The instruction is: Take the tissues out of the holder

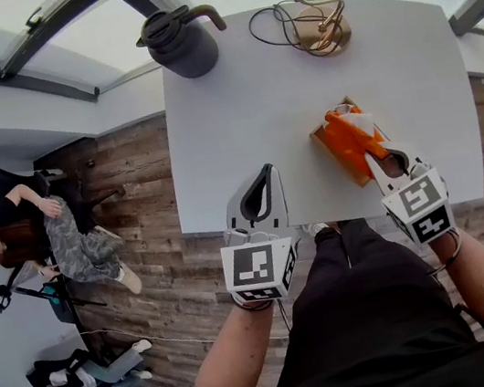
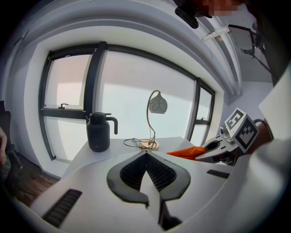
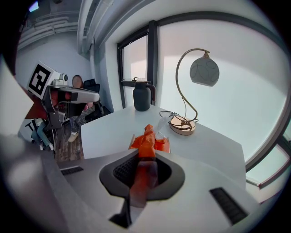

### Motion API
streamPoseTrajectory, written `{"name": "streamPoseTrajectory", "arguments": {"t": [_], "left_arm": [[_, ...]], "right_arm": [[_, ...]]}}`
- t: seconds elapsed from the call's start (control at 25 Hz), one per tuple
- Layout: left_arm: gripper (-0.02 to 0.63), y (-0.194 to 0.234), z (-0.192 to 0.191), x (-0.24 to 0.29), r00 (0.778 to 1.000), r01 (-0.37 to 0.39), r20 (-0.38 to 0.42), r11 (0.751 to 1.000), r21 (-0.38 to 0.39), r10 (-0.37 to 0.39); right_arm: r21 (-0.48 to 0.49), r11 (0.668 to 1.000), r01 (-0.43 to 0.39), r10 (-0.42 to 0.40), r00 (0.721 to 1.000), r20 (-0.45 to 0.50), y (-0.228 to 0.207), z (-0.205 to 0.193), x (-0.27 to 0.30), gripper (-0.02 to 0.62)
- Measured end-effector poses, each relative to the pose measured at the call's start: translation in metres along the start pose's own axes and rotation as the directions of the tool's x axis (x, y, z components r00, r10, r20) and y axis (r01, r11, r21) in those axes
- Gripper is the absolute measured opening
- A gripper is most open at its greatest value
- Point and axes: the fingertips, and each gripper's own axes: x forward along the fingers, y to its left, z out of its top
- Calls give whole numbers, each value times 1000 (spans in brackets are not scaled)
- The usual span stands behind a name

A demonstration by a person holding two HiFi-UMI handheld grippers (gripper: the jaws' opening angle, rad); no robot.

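Observation:
The tissue holder (image 1: 334,146) lies on the white table (image 1: 255,111), stuffed with orange tissues (image 3: 146,136); a pale tissue (image 3: 162,124) sticks out of its far end. My right gripper (image 1: 373,156) is at the holder's near end, shut on an orange tissue (image 3: 142,170) that runs from the holder back between its jaws. In the left gripper view the right gripper (image 2: 205,151) touches the orange tissues (image 2: 184,152). My left gripper (image 1: 266,174) hovers over the table's near edge, left of the holder, shut and holding nothing.
A dark jug (image 1: 181,43) stands at the table's far left corner. A brass lamp (image 1: 325,31) with a coiled cable stands at the far middle. Two people (image 1: 69,235) sit on the wooden floor to the left.

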Motion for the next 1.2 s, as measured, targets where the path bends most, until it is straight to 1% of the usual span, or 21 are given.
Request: {"name": "streamPoseTrajectory", "arguments": {"t": [0.32, 0.52, 0.68, 0.84, 1.04, 1.2], "left_arm": [[5, -9, 14, -15, 1000, -17, 20, 1000, 2, 17], [5, -9, 36, -21, 998, -27, 55, 999, 23, 26], [5, -10, 47, -28, 997, -31, 65, 999, 39, 29], [5, -4, 58, -36, 995, -56, 80, 998, 39, 52], [5, 14, 72, -43, 989, -109, 109, 993, 48, 103], [5, 7, 80, -44, 987, -105, 125, 993, 56, 97]], "right_arm": [[-9, 1000, 16, -16, 999, 39, -8, 16, -19, 23], [-5, 1000, 29, -28, 997, 75, -16, 32, -29, 23], [-3, 999, 32, -31, 994, 103, -19, 46, -38, 23], [-6, 999, 43, -41, 991, 131, -25, 57, -49, 23], [-14, 999, 53, -50, 984, 172, -31, 72, -64, 23], [-23, 998, 60, -55, 980, 189, -32, 78, -72, 23]]}}
